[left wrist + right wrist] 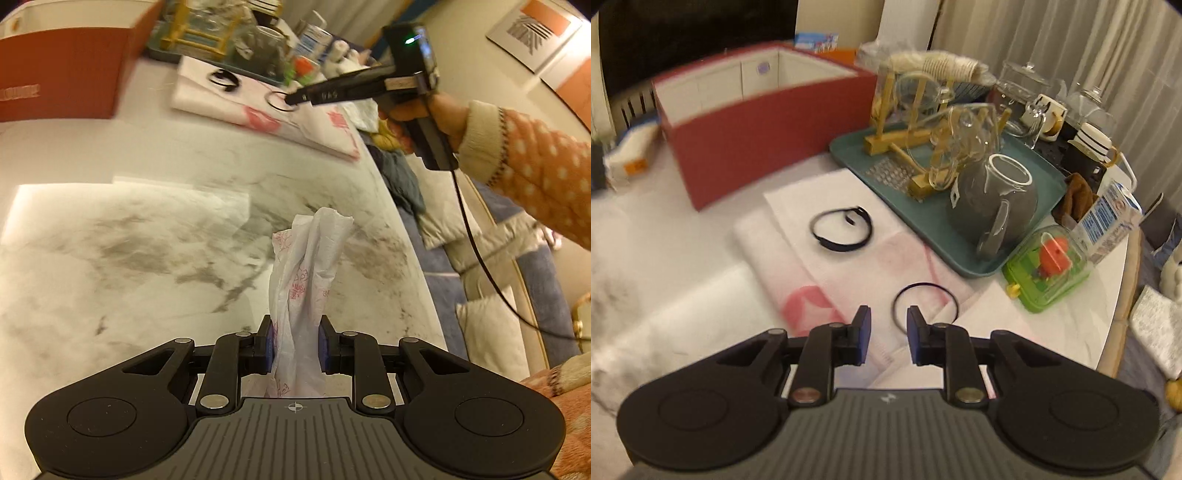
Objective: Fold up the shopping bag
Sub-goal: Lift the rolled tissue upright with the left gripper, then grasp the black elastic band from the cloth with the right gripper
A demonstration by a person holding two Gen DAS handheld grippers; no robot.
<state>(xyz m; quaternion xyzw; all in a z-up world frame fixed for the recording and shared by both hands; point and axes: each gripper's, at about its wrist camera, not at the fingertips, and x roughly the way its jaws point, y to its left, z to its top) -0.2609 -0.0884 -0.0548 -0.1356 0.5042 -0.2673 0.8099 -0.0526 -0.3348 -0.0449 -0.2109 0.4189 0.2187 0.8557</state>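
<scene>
The left tool [295, 345] pinches a bunched white shopping bag [308, 273] above the marble table [110, 240]. The right tool [888, 338], slightly parted and empty, hovers over what seems a thin black band [925, 302] on folded bags [827, 266].

Red box [62, 70] blurred, edge-cropped

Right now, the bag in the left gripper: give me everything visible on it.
The shopping bag is thin white crinkled plastic with red print, bunched into a narrow rumpled strip. The left gripper is shut on its lower part; the rest sticks out past the fingertips over the marble table, its end loose and flared. Nothing else touches it.
</scene>
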